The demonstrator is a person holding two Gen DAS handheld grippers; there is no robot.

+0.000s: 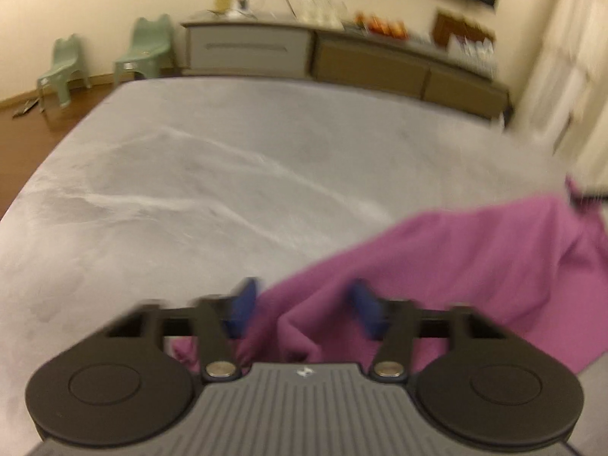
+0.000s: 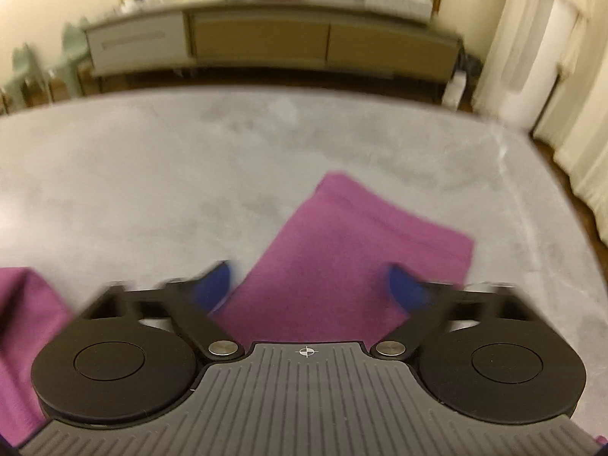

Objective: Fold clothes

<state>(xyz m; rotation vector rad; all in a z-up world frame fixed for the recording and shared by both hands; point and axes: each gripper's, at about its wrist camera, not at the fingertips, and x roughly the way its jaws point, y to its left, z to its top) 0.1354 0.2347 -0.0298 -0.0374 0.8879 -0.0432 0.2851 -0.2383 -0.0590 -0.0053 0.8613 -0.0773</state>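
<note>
Left hand-held gripper (image 1: pixel 304 306): ribbed grey body, two round black discs, black linkage arms on silver pivot screws, blue finger pads (image 1: pixel 243 304). Right hand-held gripper (image 2: pixel 307 285): same build, white crosshair mark on body.

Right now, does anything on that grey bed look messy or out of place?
Only the purple garment: near the left hand-held gripper it lies bunched in loose folds, while the part before the right hand-held gripper lies flat, skewed to the grey bed cover. Both stand open. The cover shows streaks. Nothing looks spilled or damaged.
</note>
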